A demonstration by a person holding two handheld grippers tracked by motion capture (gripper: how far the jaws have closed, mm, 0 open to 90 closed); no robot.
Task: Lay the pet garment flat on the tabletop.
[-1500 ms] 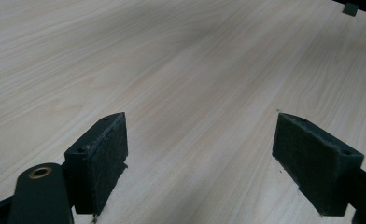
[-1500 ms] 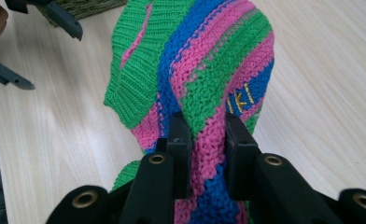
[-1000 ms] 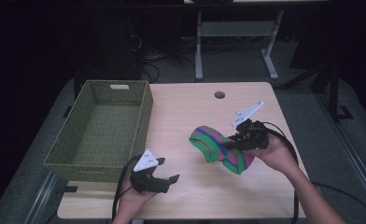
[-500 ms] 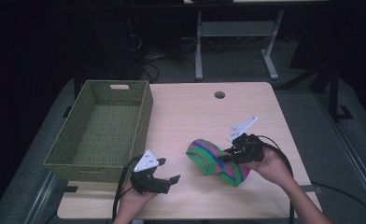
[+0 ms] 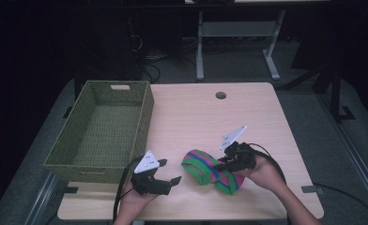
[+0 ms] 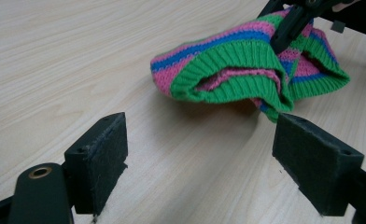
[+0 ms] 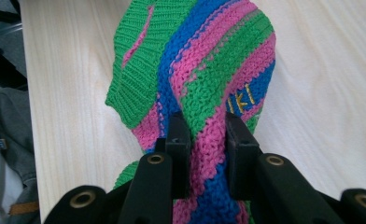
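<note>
A knitted hat (image 5: 209,171) with green, pink and blue stripes lies on the wooden table (image 5: 196,117) near its front edge. My right gripper (image 5: 223,161) is shut on the hat's middle, pinching a fold of knit (image 7: 204,135) between its two black jaws. My left gripper (image 5: 169,174) rests low at the front left of the hat, open, with nothing between its pads (image 6: 99,158). The hat's ribbed green brim (image 6: 232,77) opens toward the left gripper, a short way beyond the pads.
A green woven basket (image 5: 102,133) stands empty at the table's left side, just behind the left gripper. A round cable hole (image 5: 220,95) sits near the far edge. Dark floor, cables and desk legs lie beyond the table.
My right gripper has carried the hat down and toward the front left, closer to the left gripper. The left gripper has barely moved.
</note>
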